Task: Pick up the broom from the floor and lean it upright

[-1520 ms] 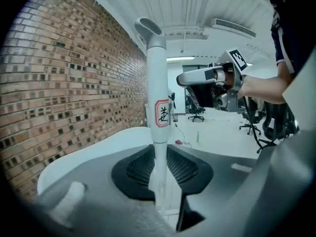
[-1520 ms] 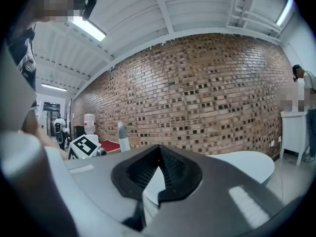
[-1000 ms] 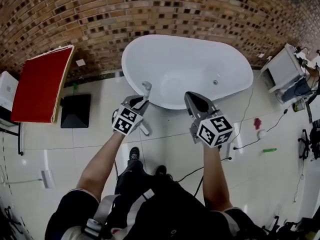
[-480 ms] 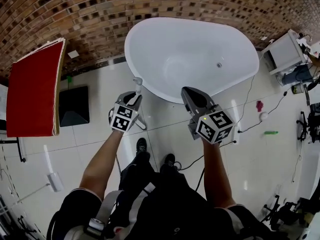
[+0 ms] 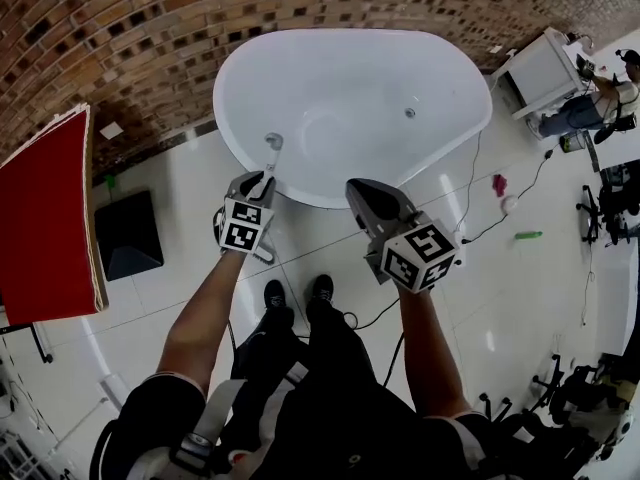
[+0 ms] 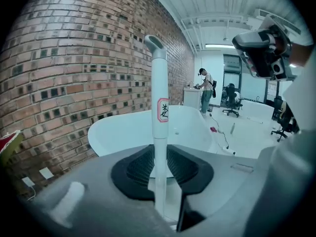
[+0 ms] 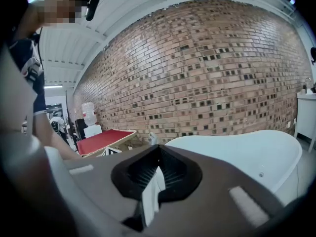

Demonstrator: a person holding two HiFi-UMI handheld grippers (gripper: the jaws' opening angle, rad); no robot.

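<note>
The broom is a white pole with a hooked top, and it stands nearly upright beside the bathtub. My left gripper is shut on the pole partway up. In the left gripper view the pole rises straight up between the black pads of that gripper, with a red-edged label on it. A lower stretch of the pole shows under the left gripper; the broom's head is hidden. My right gripper hovers to the right, apart from the broom. Its jaws show a narrow gap with nothing in it.
A brick wall runs behind the tub. A red board and a black box stand at the left. Cables cross the white tiles at the right, near a white cabinet. A person stands far off.
Both grippers have sunk and drawn closer to the tub rim. The left one still grips the pole, whose hooked top now shows over the tub's edge.
</note>
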